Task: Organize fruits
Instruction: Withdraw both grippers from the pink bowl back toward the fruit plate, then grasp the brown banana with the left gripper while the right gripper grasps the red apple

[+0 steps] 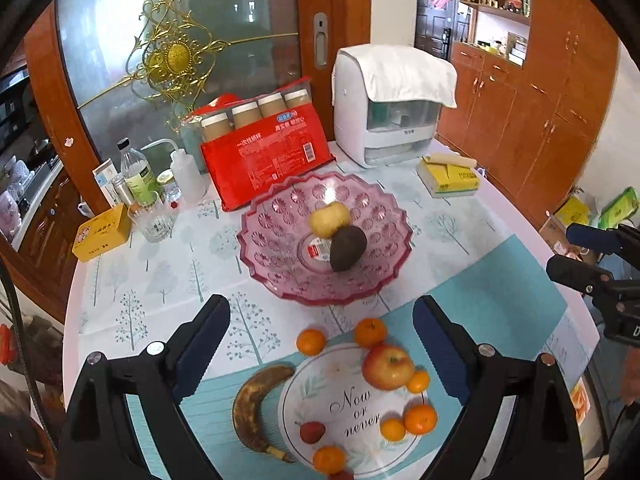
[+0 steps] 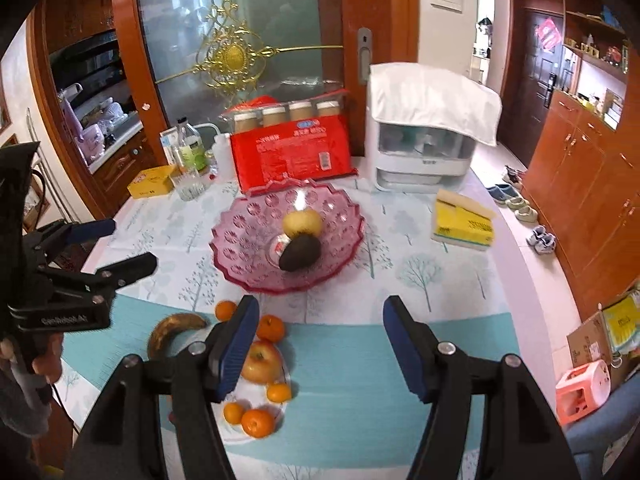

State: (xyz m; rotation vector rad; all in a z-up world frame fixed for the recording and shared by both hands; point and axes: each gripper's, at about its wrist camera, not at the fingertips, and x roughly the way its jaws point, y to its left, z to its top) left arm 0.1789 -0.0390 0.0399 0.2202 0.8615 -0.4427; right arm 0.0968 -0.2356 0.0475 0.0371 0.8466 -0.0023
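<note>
The worktop, under a pale cloth printed with trees and a teal band along its near side, carries everything. At its far edge a white appliance stands draped with a white towel, and to its left a red pack of cups leans upright. In the middle sits the pink glass fruit bowl, holding a yellow fruit and, touching it on the near side, a dark avocado. Near the right edge lies a yellow tissue pack; at the far left a yellow box sits among bottles. On the near side a round white placemat bears a red apple ringed by small oranges and a small red fruit, with a browned banana curving along its left rim. The left gripper hangs above this fruit, jaws wide and empty. The right gripper hangs to the right of the apple, over the teal band, its jaws fairly wide with nothing between them.
</note>
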